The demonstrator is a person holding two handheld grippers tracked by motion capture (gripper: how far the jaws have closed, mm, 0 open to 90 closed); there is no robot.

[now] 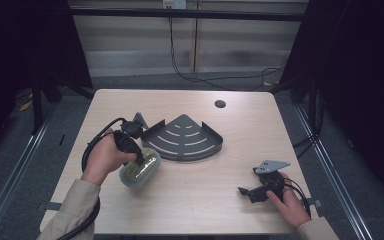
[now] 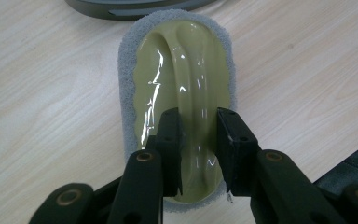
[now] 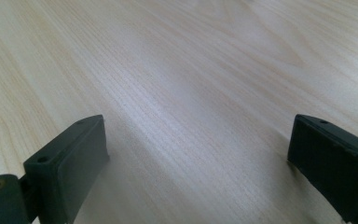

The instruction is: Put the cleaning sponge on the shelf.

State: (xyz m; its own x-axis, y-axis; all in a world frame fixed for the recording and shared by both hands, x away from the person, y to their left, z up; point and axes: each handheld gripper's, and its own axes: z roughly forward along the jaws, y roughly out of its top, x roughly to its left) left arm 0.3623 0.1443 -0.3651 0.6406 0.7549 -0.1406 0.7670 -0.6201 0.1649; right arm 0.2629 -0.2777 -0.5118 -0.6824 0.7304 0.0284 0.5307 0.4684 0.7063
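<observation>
Sponge (image 2: 177, 88), the oval scrubber with a glossy olive-green plastic back and a grey pad rim, is sitting clamped in my left claw (image 2: 199, 140). I am pinching the raised ridge along its back, one jaw on each side, because that ridge is the only narrow part the jaws can get around. From the high view the sponge (image 1: 141, 170) is hanging near the left front of the tabletop (image 1: 205, 200), just beside the dark fan-shaped metal rack (image 1: 185, 137), pad side down; whether it is touching the wood I cannot tell. I judge I am keeping it close to the rack to wipe it next. My right claw (image 3: 196, 154) is resting low over bare wood with its jaws standing wide apart and nothing between them, parked near the right front corner (image 1: 255, 192), well apart from the sponge.
</observation>
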